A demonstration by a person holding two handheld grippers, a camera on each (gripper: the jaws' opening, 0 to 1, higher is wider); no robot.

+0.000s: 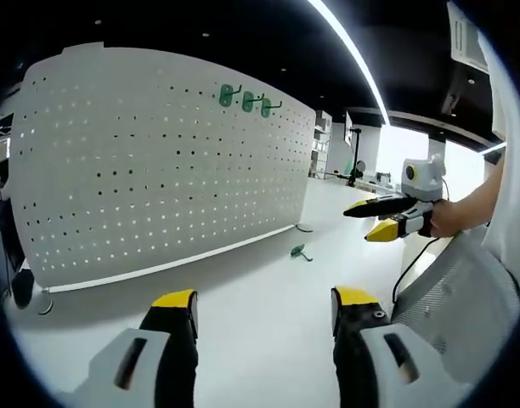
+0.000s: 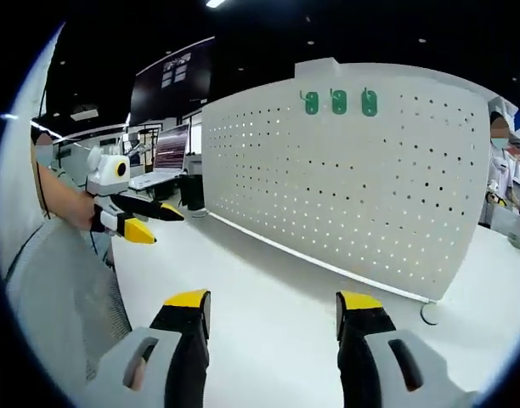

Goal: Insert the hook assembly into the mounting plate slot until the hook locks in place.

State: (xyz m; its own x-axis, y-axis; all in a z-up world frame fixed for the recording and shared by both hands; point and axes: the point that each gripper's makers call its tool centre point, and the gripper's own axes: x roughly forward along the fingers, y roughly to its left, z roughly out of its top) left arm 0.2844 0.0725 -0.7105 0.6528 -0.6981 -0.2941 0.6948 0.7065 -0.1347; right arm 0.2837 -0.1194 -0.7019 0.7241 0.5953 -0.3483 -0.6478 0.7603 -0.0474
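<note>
At the bottom of the left gripper view my left claw (image 1: 264, 308) is spread wide, its yellow-tipped jaws far apart with nothing between them, hovering over the white surface (image 1: 243, 297). At the bottom of the right gripper view my right claw (image 2: 274, 312) is spread the same way, with only bare surface between its jaws.

Further out in the left gripper view, right of center, a single green hook (image 1: 299, 252) lies loose on the surface, apart from both claws and short of the board's foot. At the right edge of that view my right claw comes in from the side, held by a hand (image 1: 451, 217), jaws parted and holding nothing.

Farthest back stands the white pegboard (image 1: 158, 161), upright on the surface. Three green hooks (image 1: 245, 99) sit in a row near its top edge, toward the upper center of the frame; in the right gripper view they show at top center.
</note>
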